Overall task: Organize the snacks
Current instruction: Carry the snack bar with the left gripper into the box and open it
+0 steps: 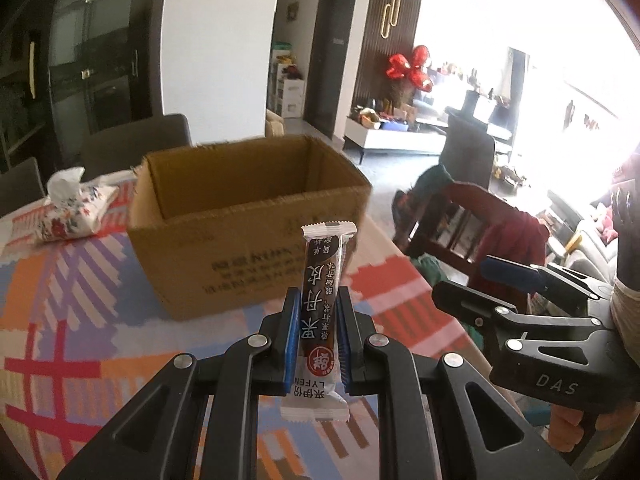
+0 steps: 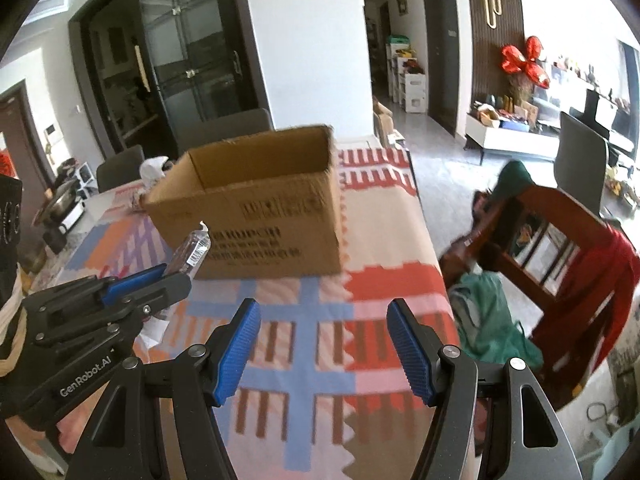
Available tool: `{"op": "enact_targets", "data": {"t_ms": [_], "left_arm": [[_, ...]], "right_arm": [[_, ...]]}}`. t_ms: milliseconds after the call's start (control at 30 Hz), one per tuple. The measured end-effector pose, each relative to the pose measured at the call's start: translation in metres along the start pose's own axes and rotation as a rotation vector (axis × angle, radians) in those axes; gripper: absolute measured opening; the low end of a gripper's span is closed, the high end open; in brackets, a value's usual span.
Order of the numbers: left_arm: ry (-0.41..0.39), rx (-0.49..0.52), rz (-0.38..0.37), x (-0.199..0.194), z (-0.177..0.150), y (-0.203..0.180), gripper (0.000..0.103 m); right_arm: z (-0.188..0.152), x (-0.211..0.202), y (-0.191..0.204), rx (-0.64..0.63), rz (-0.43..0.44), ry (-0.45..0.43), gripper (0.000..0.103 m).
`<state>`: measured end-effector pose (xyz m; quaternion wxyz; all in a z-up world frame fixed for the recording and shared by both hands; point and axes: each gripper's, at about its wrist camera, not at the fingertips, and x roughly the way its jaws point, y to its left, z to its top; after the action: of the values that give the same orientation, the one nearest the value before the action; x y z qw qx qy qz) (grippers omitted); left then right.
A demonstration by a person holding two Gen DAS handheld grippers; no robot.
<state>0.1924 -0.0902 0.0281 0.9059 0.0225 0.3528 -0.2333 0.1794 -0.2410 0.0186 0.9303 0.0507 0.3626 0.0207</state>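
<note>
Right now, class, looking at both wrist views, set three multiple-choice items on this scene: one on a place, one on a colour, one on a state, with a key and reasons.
1. Where is the cardboard box?
A. on the patterned tablecloth
B. on the floor
C. on a chair

2. What colour are the pads on the right gripper?
A. red
B. blue
C. green

3. What is the state of the left gripper?
A. open and empty
B. shut on the snack bar
C. shut on a tissue

Key: 1 A, the box stands on the cloth; 2 B, both ribbed pads are blue; 3 B, its pads press the bar's sides.
</note>
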Motion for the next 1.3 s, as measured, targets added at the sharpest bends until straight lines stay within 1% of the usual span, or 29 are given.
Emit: {"op": "enact_targets", "data": {"t_ms": [167, 333, 667, 867, 1033, 1300], "left_arm": [[-0.018, -0.003, 0.025, -0.006, 0.022, 0.014, 0.018], [-0.022, 0.007, 0.056, -0.007, 0.044, 0.028, 0.018], [-0.024, 0.011, 0.111, 0.002, 0.083, 0.057, 0.018], [-0.02, 0.008, 0.141, 0.016, 0.101, 0.075, 0.018], [0.003, 0.008, 0.168, 0.035, 0.114, 0.085, 0.018], [0.043, 0.008, 0.203, 0.062, 0.127, 0.088, 0.019]], "right_arm": [[0.024, 0.005, 0.009, -0.011, 0.029, -0.009, 0.067], [0.048, 0.012, 0.019, -0.031, 0.037, -0.012, 0.067], [0.1, 0.04, 0.037, -0.074, 0.047, 0.013, 0.067], [0.118, 0.055, 0.046, -0.101, 0.043, 0.029, 0.067], [0.13, 0.067, 0.049, -0.105, 0.043, 0.046, 0.067], [0.139, 0.08, 0.049, -0.117, 0.025, 0.065, 0.067]]}}
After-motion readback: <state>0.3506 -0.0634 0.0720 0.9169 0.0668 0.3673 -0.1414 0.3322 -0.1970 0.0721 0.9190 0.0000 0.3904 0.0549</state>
